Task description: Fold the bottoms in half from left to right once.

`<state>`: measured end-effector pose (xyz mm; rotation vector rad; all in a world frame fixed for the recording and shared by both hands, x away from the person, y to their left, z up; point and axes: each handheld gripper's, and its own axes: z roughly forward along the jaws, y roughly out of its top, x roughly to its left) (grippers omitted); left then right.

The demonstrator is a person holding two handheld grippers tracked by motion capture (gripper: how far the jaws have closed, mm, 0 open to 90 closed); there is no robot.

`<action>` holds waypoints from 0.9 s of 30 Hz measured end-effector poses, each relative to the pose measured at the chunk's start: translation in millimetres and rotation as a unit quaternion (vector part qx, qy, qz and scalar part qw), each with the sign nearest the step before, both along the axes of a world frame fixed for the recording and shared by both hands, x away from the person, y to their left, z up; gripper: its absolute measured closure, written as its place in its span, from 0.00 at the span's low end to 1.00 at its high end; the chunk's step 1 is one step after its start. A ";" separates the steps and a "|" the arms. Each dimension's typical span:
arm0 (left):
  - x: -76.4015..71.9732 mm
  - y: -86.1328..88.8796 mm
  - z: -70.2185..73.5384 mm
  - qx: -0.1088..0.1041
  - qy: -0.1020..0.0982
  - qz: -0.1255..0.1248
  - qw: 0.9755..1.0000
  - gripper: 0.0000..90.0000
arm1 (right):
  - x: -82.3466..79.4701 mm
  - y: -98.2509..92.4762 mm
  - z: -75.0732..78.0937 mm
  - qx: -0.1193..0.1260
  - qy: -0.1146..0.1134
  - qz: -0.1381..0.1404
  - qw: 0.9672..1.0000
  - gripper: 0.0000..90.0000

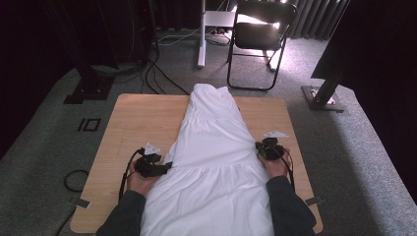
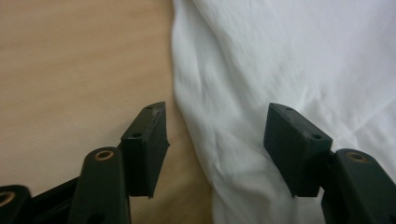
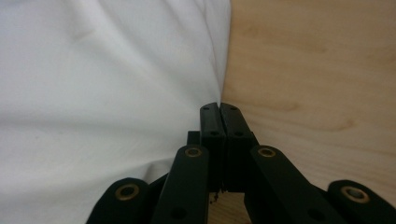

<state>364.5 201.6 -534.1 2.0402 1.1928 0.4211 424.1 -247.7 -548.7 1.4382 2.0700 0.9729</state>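
The white dress was spread down the table; at mid-right its edge was pinched by the right hand-held gripper, the left hand-held gripper held wide over the opposite edge; a folding chair was seen at top.

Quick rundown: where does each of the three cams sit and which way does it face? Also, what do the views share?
High view: fixed above the person's side, facing forward and down on the wooden table; forearms, left gripper and right gripper show.
Left gripper view: rides the left gripper, looks along its open jaws straddling the edge of the white garment.
Right gripper view: rides the right gripper, jaws closed at the garment's edge; whether cloth is pinched is unclear.
Shared: all three show the white garment and the table.
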 end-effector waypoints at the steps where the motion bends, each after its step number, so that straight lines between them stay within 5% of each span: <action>1: 2.7 0.1 5.6 -0.004 -0.007 0.003 1.000 0.43 | 1.8 0.3 -5.0 0.001 0.008 -0.003 1.000 0.99; 6: 29.8 -15.7 23.2 -0.003 -0.023 0.001 1.000 0.41 | 4.6 1.6 -6.3 -0.003 0.019 -0.005 1.000 0.98; 8: 43.3 -26.3 20.1 -0.002 -0.014 -0.006 1.000 0.41 | 6.1 2.4 -4.4 -0.003 0.023 -0.009 1.000 0.93; 9: 49.5 -31.7 17.4 0.004 -0.011 -0.011 1.000 0.41 | 8.5 2.9 -1.3 0.011 0.017 -0.001 1.000 0.76; 10: 55.2 -37.2 14.3 0.011 -0.008 -0.012 1.000 0.41 | 8.5 2.9 -1.3 0.011 0.017 -0.001 1.000 0.76; 11: 61.0 -41.5 11.1 0.016 -0.004 -0.014 1.000 0.42 | 12.5 6.4 1.4 0.021 0.004 0.013 1.000 0.63; 16: 79.3 -52.5 -5.3 0.042 0.018 -0.006 0.999 0.50 | 24.1 16.5 -1.2 0.005 0.004 0.019 1.000 0.62; 17: 79.7 -51.8 -7.7 0.045 0.024 -0.012 0.999 0.72 | 26.3 19.2 -5.6 -0.002 0.015 0.020 1.000 0.78; 18: 79.0 -49.9 -7.9 0.035 0.027 -0.015 0.999 0.72 | 26.3 19.2 -5.6 -0.002 0.015 0.020 1.000 0.78; 19: 75.0 -47.9 -6.2 0.037 0.032 -0.014 0.999 0.89 | 22.5 19.6 -6.3 0.003 0.015 0.015 1.000 0.92; 24: 53.2 -42.9 -6.9 0.048 0.026 -0.024 0.998 0.96 | 2.7 22.8 -6.7 -0.017 0.008 0.023 1.000 0.96; 27: 23.9 -34.0 -10.7 0.027 0.024 -0.033 0.999 0.96 | -23.8 23.3 -7.5 -0.016 0.009 0.038 0.999 0.96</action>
